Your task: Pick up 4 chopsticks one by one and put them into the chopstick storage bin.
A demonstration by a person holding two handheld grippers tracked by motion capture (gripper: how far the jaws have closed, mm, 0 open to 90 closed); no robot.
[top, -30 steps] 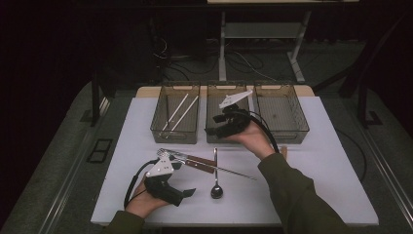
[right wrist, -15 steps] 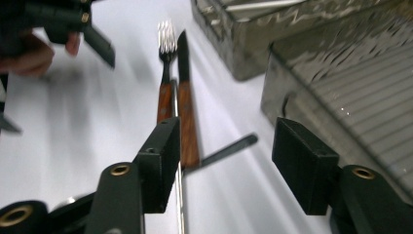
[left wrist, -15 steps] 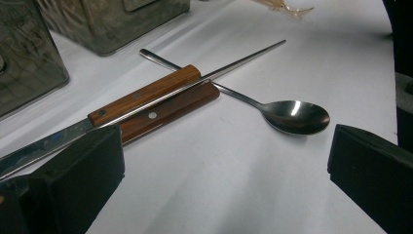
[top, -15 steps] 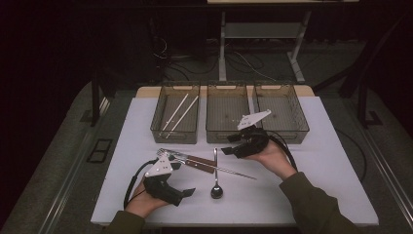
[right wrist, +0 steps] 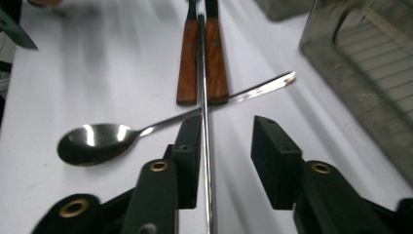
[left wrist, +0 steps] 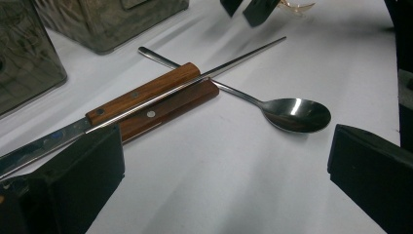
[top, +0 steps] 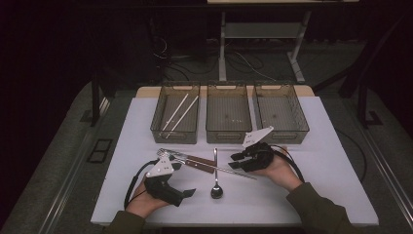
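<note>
Currently the right gripper (right wrist: 226, 161), low centre of its own view, has been closing around a metal chopstick (right wrist: 203, 97), pads not yet pressing; left gripper (left wrist: 224, 165) stands apart.

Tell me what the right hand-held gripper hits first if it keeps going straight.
Probably the spoon handle, which crosses under the metal rod between the right hand-held gripper jaws; the wooden handles lie just beyond. Depth is unclear.

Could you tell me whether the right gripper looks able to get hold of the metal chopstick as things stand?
Probably yes: the right gripper already straddles the metal chopstick, jaws just closing, nothing between them but the chopstick.
</note>
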